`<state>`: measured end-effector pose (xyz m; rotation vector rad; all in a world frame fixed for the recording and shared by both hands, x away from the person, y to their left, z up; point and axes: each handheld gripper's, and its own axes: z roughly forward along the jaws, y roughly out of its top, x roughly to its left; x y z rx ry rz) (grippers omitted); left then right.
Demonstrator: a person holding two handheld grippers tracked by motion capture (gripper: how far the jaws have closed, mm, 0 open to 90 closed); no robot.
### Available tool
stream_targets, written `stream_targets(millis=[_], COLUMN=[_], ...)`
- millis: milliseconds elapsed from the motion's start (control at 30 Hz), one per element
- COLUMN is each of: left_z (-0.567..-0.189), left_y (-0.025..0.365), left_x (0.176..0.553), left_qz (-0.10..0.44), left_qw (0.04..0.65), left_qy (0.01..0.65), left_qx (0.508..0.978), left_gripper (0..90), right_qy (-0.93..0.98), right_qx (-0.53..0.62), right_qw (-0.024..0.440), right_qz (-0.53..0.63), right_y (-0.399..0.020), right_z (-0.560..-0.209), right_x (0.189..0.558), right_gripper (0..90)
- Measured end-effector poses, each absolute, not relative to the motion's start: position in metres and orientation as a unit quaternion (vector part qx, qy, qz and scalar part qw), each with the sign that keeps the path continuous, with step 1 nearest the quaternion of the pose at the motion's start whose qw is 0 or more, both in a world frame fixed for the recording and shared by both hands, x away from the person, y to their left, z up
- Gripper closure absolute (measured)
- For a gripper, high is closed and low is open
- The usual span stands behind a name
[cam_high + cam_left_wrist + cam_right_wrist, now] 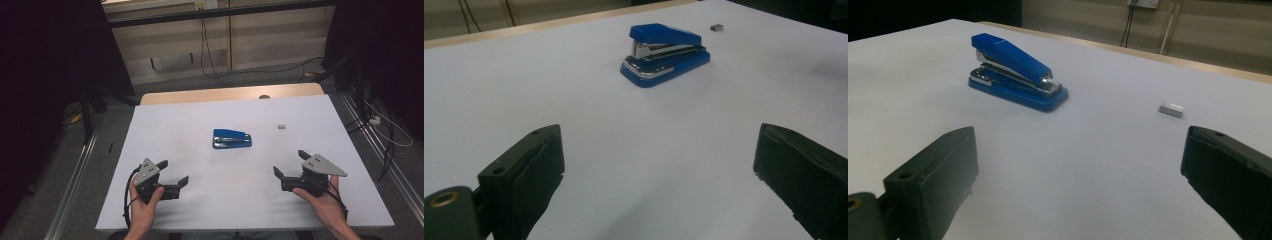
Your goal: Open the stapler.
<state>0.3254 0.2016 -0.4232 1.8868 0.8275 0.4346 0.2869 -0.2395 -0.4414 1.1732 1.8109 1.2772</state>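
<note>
On the table (165, 125), a closed blue stapler (231, 139).

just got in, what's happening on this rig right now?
A person holds a two-jaw gripper in each hand at the near edge of a white table. The left gripper and right gripper both have their jaws wide open and grip nothing. A blue stapler sits closed near the table's middle, untouched, ahead of both grippers. A small grey block of staples lies apart from it, toward the far right. Nothing has been picked up yet.
</note>
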Motion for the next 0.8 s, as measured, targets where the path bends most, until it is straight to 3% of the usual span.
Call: stream_targets(millis=[800], left_z=[-0.411], left_y=[0.171], left_x=[0.34], left_qz=[0.169], left_qw=[0.515], left_qy=[0.301], left_qx=[0.784], left_gripper=[6.1], right_qy=[0.696], right_qx=[0.416], right_qw=[0.278], right_qz=[0.515], right_y=[-0.187], right_z=[-0.437], right_x=[0.323], right_gripper=[6.1])
